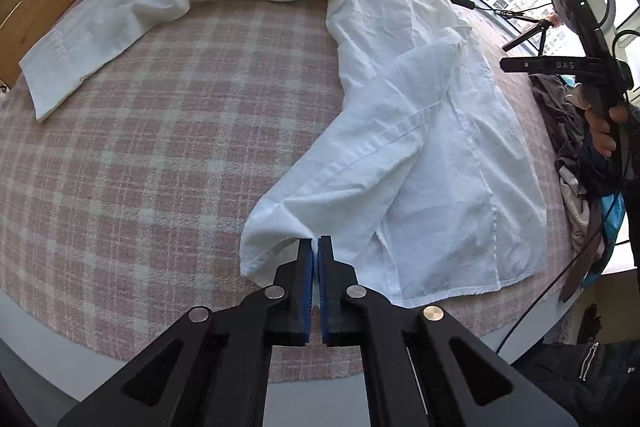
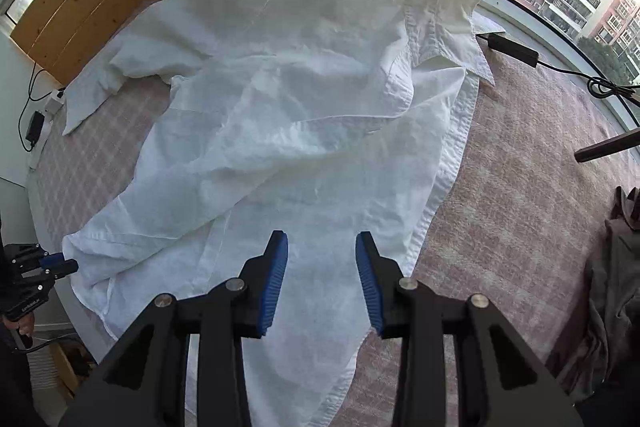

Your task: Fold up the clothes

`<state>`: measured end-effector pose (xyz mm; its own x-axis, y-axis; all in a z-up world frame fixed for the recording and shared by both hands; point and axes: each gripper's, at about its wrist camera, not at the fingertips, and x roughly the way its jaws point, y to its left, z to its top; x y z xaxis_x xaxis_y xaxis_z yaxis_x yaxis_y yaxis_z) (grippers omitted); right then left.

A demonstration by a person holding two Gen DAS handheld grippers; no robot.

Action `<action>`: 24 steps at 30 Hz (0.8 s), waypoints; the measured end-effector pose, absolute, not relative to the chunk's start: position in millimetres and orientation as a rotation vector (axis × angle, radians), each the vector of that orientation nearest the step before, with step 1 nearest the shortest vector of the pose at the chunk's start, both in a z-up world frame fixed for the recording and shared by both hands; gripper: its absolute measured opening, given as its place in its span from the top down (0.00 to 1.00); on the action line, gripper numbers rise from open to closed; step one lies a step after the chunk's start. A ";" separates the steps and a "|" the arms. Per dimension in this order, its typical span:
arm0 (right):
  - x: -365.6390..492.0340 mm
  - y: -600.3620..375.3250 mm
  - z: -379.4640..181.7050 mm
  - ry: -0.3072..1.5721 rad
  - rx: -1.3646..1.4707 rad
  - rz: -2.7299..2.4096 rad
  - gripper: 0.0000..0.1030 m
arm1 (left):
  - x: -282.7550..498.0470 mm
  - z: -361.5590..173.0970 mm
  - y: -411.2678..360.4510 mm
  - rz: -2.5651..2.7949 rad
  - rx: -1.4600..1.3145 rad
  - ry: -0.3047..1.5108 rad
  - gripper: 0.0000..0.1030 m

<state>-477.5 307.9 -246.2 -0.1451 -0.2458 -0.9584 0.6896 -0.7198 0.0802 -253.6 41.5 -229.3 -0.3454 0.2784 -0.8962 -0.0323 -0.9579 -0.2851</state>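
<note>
White shirt (image 2: pixel 280 115) spread on pink plaid cloth (image 2: pixel 520 187), right gripper (image 2: pixel 322 247) above (fingers (image 2: pixel 276 267) apart)

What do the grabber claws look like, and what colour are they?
Each claw is chunky matte black plastic with angular arms, triangular cut-outs and round silver rivets. The left gripper and right gripper both have bright blue ribbed rubber pads lining their fingers. From the left camera, the right one's black body shows white lettering reading DAS, with a thin black cable hanging below.

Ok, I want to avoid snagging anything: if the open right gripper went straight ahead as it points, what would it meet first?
Probably the white shirt: the right gripper points straight over its body fabric. Its height above the cloth is unclear.
</note>
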 end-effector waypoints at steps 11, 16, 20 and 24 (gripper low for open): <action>-507.5 329.2 -263.0 0.331 1.622 -1.944 0.66 | -183.2 -200.3 146.6 2.056 -1.542 0.022 0.78; -536.3 325.4 -270.2 0.251 1.655 -1.978 0.66 | -192.9 -202.8 101.6 2.177 -1.620 -0.087 0.76; -565.0 316.2 -277.6 0.127 1.717 -1.953 0.66 | -211.2 -210.3 101.9 2.229 -1.593 -0.050 0.59; -583.1 304.1 -283.2 0.124 1.752 -1.945 0.66 | -229.8 -226.1 109.4 2.240 -1.591 0.022 0.59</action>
<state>-583.1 304.1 -283.2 -0.0326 -0.3104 -0.9500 0.4281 -0.8633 0.2674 -229.8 109.4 -226.1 -0.2782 0.3040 -0.9111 -0.3222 -0.9232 -0.2097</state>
